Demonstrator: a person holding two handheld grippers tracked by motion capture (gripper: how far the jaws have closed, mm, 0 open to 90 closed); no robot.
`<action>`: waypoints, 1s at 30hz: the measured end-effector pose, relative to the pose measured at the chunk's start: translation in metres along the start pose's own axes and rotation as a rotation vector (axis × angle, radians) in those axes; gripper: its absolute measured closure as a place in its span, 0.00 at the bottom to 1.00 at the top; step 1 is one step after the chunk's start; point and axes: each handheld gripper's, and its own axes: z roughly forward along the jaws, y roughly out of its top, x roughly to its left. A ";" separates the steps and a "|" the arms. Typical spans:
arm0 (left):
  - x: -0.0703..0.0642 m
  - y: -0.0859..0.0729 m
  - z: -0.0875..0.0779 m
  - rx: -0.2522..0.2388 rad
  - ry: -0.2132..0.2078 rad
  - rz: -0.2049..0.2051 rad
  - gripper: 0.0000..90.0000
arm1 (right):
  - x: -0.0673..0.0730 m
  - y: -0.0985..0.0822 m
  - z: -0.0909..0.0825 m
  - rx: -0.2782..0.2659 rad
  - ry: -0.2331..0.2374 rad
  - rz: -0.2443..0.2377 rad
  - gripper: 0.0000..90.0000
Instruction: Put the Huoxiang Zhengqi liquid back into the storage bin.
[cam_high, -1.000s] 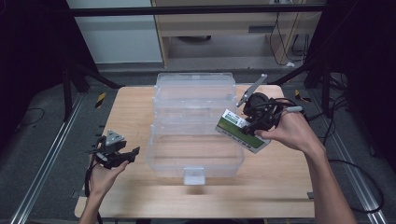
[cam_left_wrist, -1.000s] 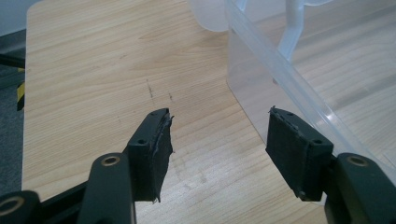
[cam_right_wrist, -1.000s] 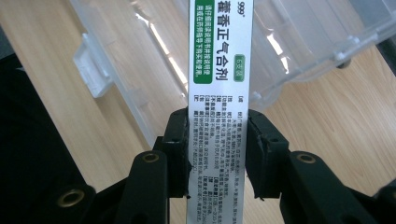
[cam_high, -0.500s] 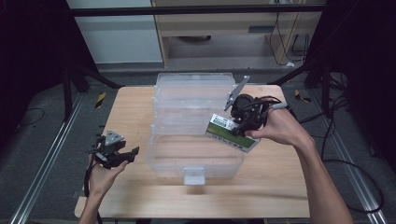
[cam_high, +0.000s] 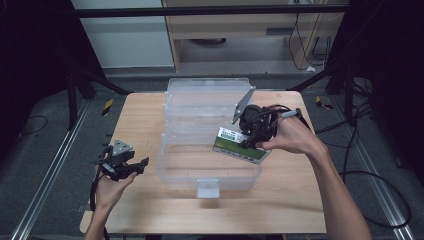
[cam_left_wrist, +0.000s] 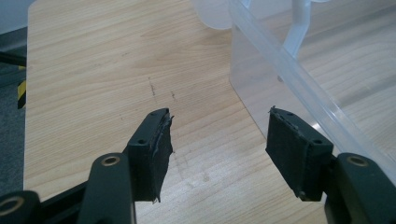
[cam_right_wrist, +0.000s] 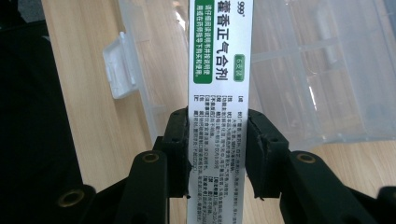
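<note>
Right tongs (cam_right_wrist: 217, 140) clamped on medicine box (cam_right_wrist: 219, 70), left tongs (cam_left_wrist: 217, 154) wide apart, empty

High view: fixed above the person's side, facing forward and down over the whole wooden table (cam_high: 140, 125); far off.
Left gripper view: rides the left gripper (cam_left_wrist: 217, 140), looks along its jaws, low and close to the tabletop.
Right gripper view: rides the right gripper (cam_right_wrist: 217, 140), looks steeply down, very near.
Shared: all three take in the clear plastic box (cam_high: 200, 175) (cam_left_wrist: 299, 79) (cam_right_wrist: 327, 70) and the table.
</note>
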 end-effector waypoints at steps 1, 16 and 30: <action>0.000 0.000 0.000 0.000 0.000 0.000 0.44 | 0.000 0.000 0.002 0.004 0.005 -0.008 0.71; 0.001 0.000 0.000 0.000 0.000 -0.001 0.44 | 0.006 0.006 0.021 0.034 0.034 -0.098 0.71; 0.001 0.000 0.000 0.002 0.001 0.001 0.44 | 0.011 0.008 0.039 0.087 0.073 -0.142 0.71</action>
